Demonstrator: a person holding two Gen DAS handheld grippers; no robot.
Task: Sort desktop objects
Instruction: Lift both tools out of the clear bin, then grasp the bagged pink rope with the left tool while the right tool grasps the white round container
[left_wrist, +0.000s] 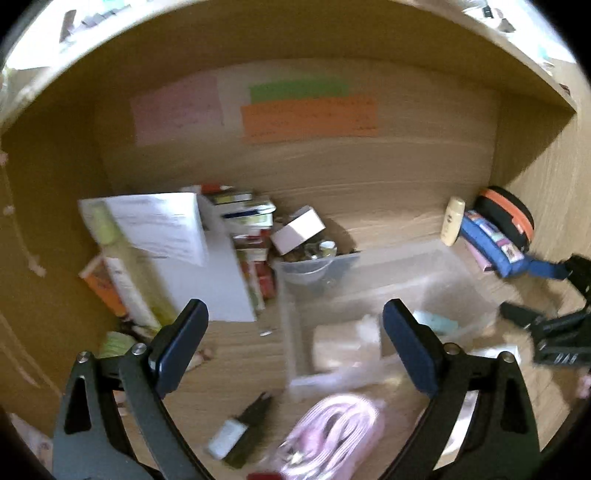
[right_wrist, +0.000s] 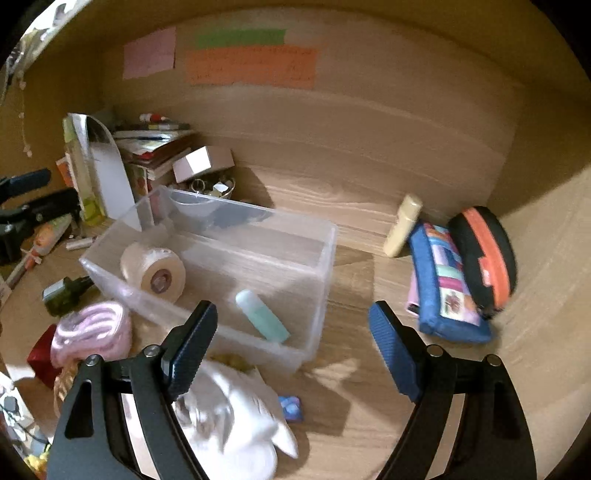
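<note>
A clear plastic bin (right_wrist: 325, 236) stands on the wooden desk and holds a white tape roll (right_wrist: 153, 269) and a teal tube (right_wrist: 262, 315). The bin also shows in the left wrist view (left_wrist: 291, 339), blurred. My right gripper (right_wrist: 291, 347) is open and empty, above the bin's near right corner. My left gripper (left_wrist: 295, 347) is open and empty, above the bin's near left side. A coiled pink cable (left_wrist: 332, 428) lies below it, also in the right wrist view (right_wrist: 92, 332). A white cloth (right_wrist: 236, 417) lies under my right gripper.
A blue patchwork pouch (right_wrist: 448, 284), a black and orange case (right_wrist: 484, 254) and a cream bottle (right_wrist: 400, 225) lie at the right. Books and a white file stand (left_wrist: 177, 251) crowd the back left. A small dark bottle (left_wrist: 240, 428), a red box (right_wrist: 40, 354) and a bowl of small items (right_wrist: 210, 190) lie about.
</note>
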